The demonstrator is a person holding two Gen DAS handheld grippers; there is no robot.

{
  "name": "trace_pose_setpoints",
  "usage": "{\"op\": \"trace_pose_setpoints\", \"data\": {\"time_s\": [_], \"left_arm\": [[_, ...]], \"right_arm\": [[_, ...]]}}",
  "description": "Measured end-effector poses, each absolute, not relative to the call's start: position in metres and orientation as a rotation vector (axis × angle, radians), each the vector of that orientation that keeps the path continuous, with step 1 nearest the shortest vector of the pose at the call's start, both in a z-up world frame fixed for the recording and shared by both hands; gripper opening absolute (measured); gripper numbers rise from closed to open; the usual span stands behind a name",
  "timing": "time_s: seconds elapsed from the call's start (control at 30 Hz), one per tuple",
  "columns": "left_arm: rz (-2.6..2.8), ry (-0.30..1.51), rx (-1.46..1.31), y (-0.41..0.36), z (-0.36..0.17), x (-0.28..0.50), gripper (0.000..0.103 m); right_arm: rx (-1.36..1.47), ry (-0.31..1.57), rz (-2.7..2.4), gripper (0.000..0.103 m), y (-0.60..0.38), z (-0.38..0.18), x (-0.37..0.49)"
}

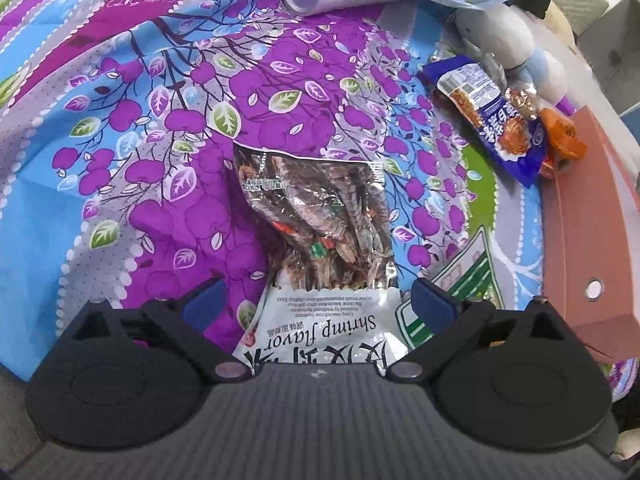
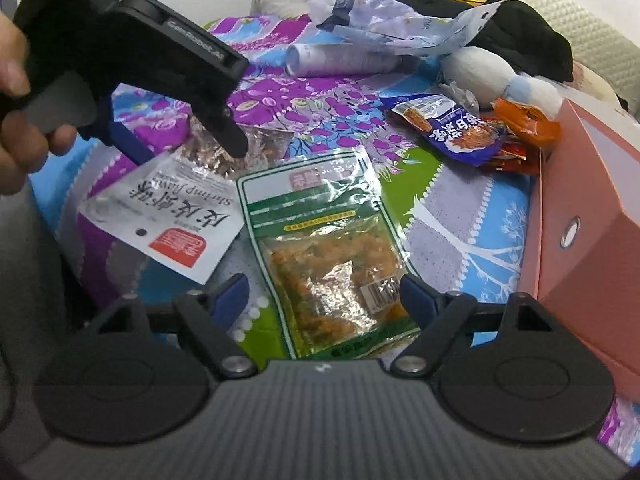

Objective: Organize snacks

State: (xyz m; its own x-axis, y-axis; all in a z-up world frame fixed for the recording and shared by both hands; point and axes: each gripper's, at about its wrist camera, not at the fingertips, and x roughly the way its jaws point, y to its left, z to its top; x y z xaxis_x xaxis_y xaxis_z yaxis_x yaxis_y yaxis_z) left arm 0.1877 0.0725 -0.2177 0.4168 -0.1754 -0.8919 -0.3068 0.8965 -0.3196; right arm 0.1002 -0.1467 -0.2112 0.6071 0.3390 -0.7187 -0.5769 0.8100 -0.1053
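Our left gripper (image 1: 316,300) gapes over the shrimp packet (image 1: 320,220); our right gripper (image 2: 322,296) gapes over the green packet (image 2: 320,240). Blue packet (image 2: 460,132) at two o'clock.

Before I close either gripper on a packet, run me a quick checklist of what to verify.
1. Left gripper open: ok.
2. Right gripper open: ok.
3. Shrimp flavor packet between the left jaws, lying flat: ok.
4. Green packet between the right jaws, lying flat: ok.
5. The two packets clear of each other: cannot tell, edges look close.
6. Pink box open to receive snacks: cannot tell.
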Motion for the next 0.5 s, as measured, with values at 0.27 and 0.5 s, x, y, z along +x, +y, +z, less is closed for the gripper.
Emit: {"op": "trace_pose_setpoints", "data": {"time_s": [0.27,0.5], "left_arm": [[0.081,1.149,-0.412,0.063,-0.223,0.195,0.1],[0.092,1.13,-0.442,0.065,-0.22,0.196,0.1]], "right_arm": [[-0.395,0.744,0.595,0.095,-0.14,-0.233,0.11],[-0.404,0.731,0.544,0.083,-0.134,-0.232,0.102]]}}
